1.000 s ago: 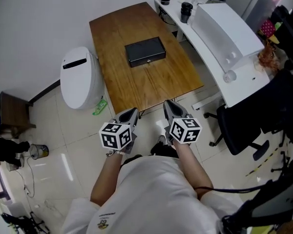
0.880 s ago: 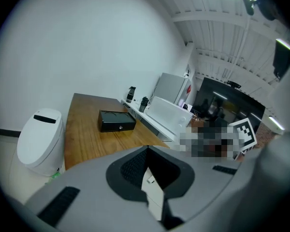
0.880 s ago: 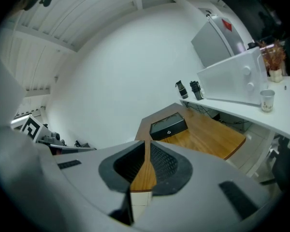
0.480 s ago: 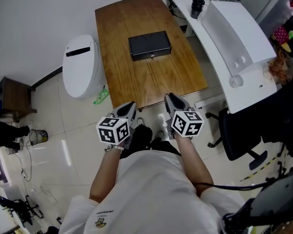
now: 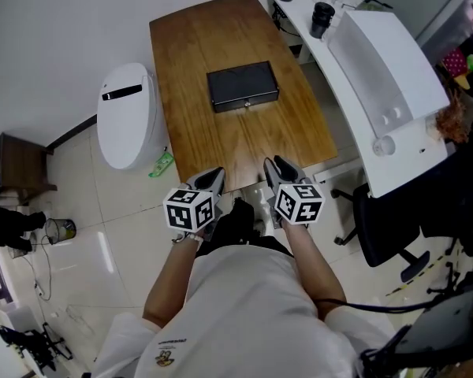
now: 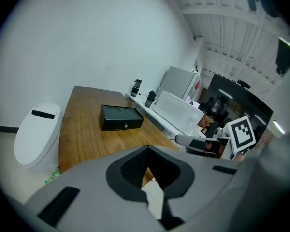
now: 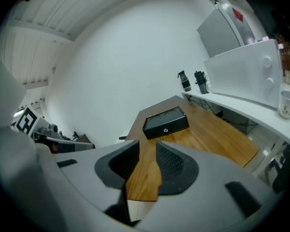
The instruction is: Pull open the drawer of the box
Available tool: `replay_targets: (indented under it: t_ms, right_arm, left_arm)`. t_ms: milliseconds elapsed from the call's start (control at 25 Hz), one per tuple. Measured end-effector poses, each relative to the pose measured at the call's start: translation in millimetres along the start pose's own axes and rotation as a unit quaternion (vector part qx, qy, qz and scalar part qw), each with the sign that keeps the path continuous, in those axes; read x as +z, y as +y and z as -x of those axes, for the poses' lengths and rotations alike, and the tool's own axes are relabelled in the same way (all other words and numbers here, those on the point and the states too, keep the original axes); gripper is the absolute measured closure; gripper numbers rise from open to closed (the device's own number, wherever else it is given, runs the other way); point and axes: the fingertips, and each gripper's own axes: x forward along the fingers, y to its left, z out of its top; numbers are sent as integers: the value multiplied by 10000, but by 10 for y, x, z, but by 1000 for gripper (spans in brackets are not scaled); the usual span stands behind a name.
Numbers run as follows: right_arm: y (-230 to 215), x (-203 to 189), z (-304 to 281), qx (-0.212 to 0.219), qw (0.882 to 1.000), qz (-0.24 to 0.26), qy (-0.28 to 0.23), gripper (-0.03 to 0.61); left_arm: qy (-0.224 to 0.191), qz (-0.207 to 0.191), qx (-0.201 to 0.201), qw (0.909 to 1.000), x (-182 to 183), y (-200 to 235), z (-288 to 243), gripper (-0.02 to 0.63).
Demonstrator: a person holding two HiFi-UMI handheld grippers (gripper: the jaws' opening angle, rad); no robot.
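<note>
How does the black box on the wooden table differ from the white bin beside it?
The black box is flat and rectangular; the white bin is bulkier and rounded. The box lies on the wooden table, the bin stands on the tiled floor beside it. The box's front has a small knob; the bin's top has a dark slot. Neither is touched.

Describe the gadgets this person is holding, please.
The left gripper and right gripper are grey, with two tapered jaws lined by black textured pads and a white cube of black square markers. The person wears a white short-sleeved shirt; a black cable runs near the right elbow.
</note>
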Motion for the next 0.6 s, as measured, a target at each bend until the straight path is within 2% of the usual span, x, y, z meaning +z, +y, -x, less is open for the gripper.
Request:
replay_targets:
  t_ms: [240, 600]
  right_arm:
    - [-181, 49, -416, -227, 9990, 305, 226, 498]
    - [-331, 102, -1153, -392, 9965, 534, 502, 497]
  left_arm:
    - [171, -8, -169, 9997, 136, 84, -357, 612]
    - [290, -46, -75, 9995, 281, 413, -785, 612]
